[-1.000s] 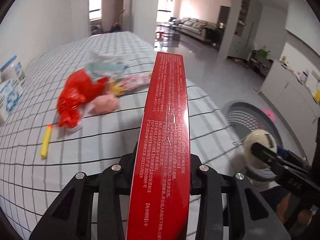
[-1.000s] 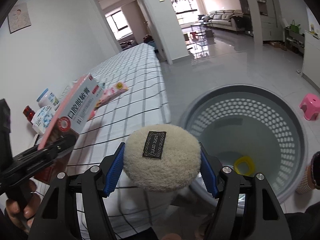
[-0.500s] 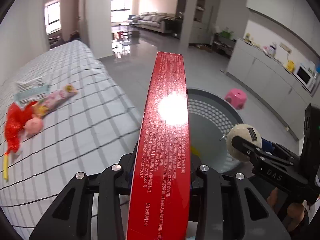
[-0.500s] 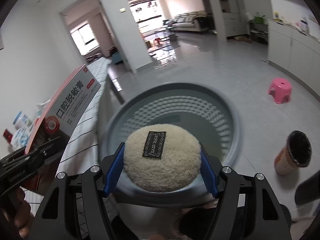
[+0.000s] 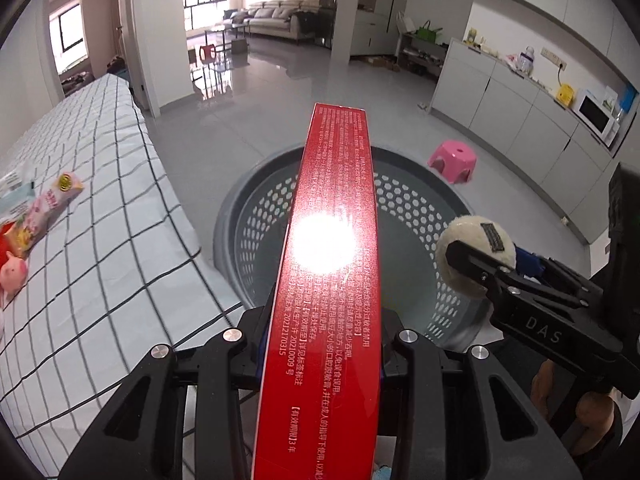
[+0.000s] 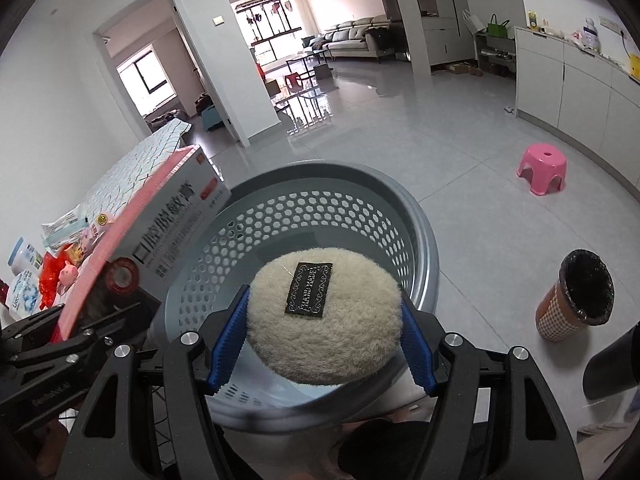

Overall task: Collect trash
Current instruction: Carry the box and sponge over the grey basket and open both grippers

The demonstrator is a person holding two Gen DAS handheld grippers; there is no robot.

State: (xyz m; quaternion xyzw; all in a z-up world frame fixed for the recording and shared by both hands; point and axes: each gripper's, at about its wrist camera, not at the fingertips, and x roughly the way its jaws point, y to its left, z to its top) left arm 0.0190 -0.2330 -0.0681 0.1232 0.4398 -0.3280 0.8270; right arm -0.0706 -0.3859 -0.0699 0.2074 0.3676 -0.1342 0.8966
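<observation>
A long red carton [image 5: 328, 264] stands on edge in my left gripper [image 5: 322, 344], which is shut on it; its far end hangs over the grey perforated basket [image 5: 236, 216]. The same carton [image 6: 168, 232] shows its white and pink faces at the left of the right wrist view. My right gripper [image 6: 324, 316] is shut on a round cream puff [image 6: 352, 320] with a black label, held over the basket's [image 6: 424, 240] near rim. In the left wrist view the puff [image 5: 468, 248] and right gripper [image 5: 476, 262] sit at the right over the basket.
A checked sheet [image 5: 92, 240] covers the bed at the left, with a pink wrapper [image 5: 56, 200], a small pink pig [image 5: 12, 276] and red packaging [image 6: 50, 276] on it. On the tiled floor stand a pink stool [image 6: 542, 168] and a small lined bin [image 6: 576, 296].
Both grippers have swung from the bed over to the basket, still holding the carton and the puff. The basket now fills the middle of both views.
</observation>
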